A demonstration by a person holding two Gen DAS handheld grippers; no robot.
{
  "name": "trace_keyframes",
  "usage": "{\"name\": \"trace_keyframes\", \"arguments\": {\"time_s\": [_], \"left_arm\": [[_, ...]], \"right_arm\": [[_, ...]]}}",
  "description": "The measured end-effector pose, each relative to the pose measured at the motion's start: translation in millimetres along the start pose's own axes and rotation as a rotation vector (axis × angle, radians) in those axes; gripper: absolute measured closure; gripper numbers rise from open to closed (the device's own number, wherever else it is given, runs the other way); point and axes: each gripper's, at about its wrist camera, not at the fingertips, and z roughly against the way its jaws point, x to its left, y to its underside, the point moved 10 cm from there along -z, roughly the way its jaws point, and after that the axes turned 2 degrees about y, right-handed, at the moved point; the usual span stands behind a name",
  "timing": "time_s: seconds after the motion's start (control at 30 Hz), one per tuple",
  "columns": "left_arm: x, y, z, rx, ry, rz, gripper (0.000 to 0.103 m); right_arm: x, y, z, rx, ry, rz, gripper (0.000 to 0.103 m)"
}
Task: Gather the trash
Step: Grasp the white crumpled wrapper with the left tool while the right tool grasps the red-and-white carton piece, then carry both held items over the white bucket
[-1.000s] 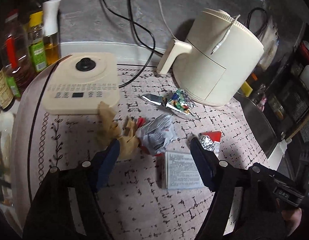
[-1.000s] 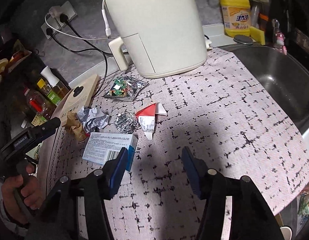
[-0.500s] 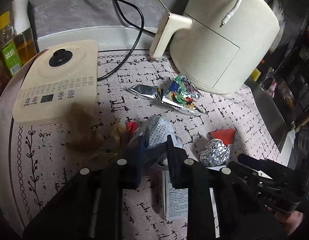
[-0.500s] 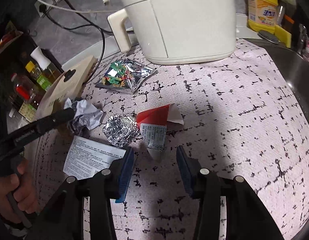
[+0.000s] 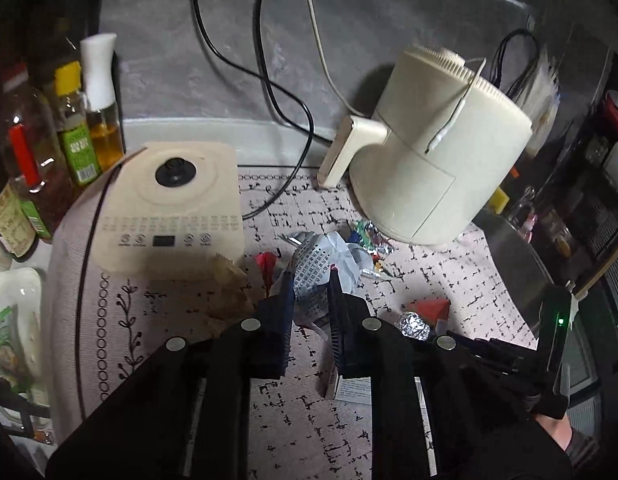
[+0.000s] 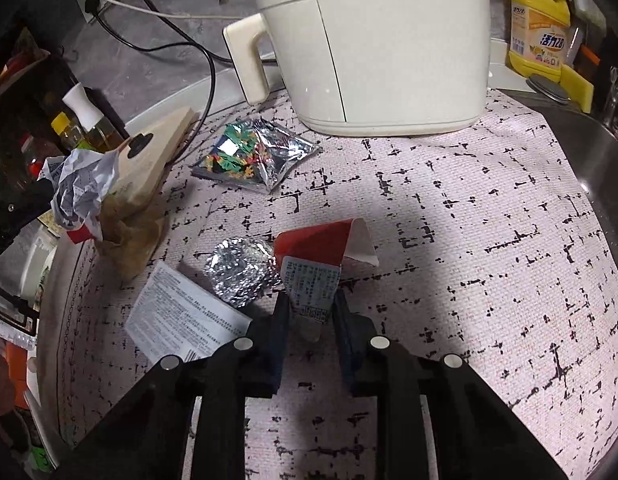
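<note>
From the left wrist camera, the left gripper (image 5: 311,286) has its fingers (image 5: 283,312) pinched on a crumpled printed wrapper (image 5: 323,262), and the jaws are closing a little more on it; the wad sits above the patterned desk (image 5: 181,292), near a beige induction cooker (image 5: 173,204) and in front of a cream air fryer (image 5: 437,152). Such thin, crushed film looks almost weightless and springy, so a grip through the thick of the wad should hold better than one on a loose flap. From the right wrist camera, the right gripper (image 6: 309,312) straddles the white printed tail of a red-and-white paper wrapper (image 6: 321,256) that lies on the desk, just beside a ball of foil (image 6: 241,276); its jaws are closing, the tail between the pads, though whether they already press on it I cannot tell. The paper seems light and floppy, likely to bend or slide, so taking it where it is folded double seems safest. A flat leaflet (image 6: 181,324), a foil snack bag (image 6: 253,156) and a brown paper scrap (image 6: 129,240) lie on the desk.
</note>
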Motion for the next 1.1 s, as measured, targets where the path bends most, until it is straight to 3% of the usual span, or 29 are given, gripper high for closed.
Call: {"name": "trace_keyframes", "arguments": {"time_s": [0.57, 0.8, 1.1], "left_arm": [[-11.0, 20.5, 58.1, -0.049, 0.001, -0.006, 0.086], [-34.6, 38.2, 79.9, -0.051, 0.057, -0.025, 0.086], [-79.5, 52.9, 83.5, -0.031, 0.152, -0.076, 0.086]], "right_arm": [[-3.4, 21.0, 96.3, -0.14, -0.03, -0.062, 0.081], [-12.3, 37.2, 143.8, -0.204, -0.021, -0.118, 0.081], [-52.0, 74.9, 197.0, -0.252, 0.045, -0.217, 0.081]]}}
